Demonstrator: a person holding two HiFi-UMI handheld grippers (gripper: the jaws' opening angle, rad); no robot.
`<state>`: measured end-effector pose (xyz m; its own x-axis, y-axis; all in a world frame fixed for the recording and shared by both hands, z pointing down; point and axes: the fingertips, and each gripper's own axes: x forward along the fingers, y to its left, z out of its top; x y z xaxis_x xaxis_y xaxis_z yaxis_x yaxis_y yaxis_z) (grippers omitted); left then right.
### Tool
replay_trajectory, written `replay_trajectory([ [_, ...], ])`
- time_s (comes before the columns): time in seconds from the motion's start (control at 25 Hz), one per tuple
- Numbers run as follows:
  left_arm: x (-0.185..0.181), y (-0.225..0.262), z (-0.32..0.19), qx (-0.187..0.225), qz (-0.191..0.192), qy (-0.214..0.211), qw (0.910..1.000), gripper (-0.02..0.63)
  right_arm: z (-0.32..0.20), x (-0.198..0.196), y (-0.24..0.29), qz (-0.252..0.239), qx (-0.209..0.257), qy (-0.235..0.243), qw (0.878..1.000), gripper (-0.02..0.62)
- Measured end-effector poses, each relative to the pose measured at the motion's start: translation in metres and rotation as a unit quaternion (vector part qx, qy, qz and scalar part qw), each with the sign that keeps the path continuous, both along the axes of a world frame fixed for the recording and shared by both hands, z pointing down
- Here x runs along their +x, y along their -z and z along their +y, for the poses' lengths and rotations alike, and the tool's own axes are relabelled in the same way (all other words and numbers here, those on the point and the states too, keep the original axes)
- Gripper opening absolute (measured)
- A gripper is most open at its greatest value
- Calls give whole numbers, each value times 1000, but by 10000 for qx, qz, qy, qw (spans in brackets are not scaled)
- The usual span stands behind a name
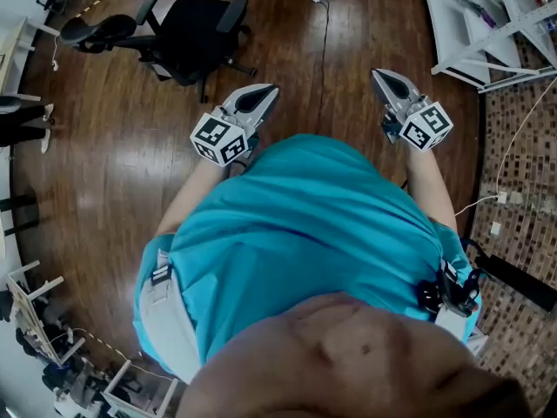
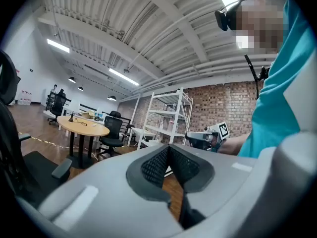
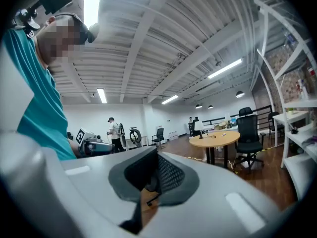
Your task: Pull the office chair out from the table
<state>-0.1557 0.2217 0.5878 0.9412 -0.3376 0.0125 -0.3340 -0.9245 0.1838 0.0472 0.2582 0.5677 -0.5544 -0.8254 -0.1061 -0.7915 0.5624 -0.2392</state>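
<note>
A black office chair (image 1: 187, 33) stands on the wood floor ahead and to the left, apart from both grippers. In the left gripper view its seat and armrest (image 2: 29, 170) fill the left edge. My left gripper (image 1: 266, 91) is held level in front of the teal shirt, its jaws shut with nothing between them (image 2: 168, 150). My right gripper (image 1: 381, 77) is held level at the right, its jaws also together and holding nothing (image 3: 157, 157). A round wooden table (image 3: 214, 138) with another black chair (image 3: 247, 133) stands farther off.
White shelving (image 1: 487, 24) stands at the back right beside a brick wall (image 2: 218, 103). A cable (image 1: 324, 33) runs across the floor ahead. A power strip (image 1: 513, 277) lies on the patterned floor at the right. Easel-like frames (image 1: 35, 312) stand at the left.
</note>
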Motion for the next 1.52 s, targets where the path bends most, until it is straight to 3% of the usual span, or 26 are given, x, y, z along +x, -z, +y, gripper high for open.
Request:
replay_trajectory([
  [0.16, 19, 0, 60, 120, 24, 112, 9999, 107, 64, 14, -14, 81, 133, 135, 9998, -3],
  [0.36, 76, -10, 148, 122, 142, 399, 9990, 107, 156, 69, -46, 137, 138, 287, 9994, -3],
  [0.6, 100, -40, 185, -141, 55, 389, 9991, 107, 194, 80, -82, 210, -52, 337, 9992, -3],
  [0.8, 61, -44, 224, 39, 128, 356, 9993, 107, 234, 29, -94, 258, -20, 517, 9983, -3],
  [0.96, 24, -47, 256, 101, 98, 320, 9994, 107, 269, 2, -87, 65, 146, 297, 9994, -3],
  [1.2, -20, -38, 272, 265, 193, 362, 9988, 107, 279, -29, -84, 41, 71, 127, 9999, -5],
  [1.52, -42, -35, 282, 236, 299, 253, 9990, 107, 289, -51, -71, 340, 139, 65, 9993, -5],
])
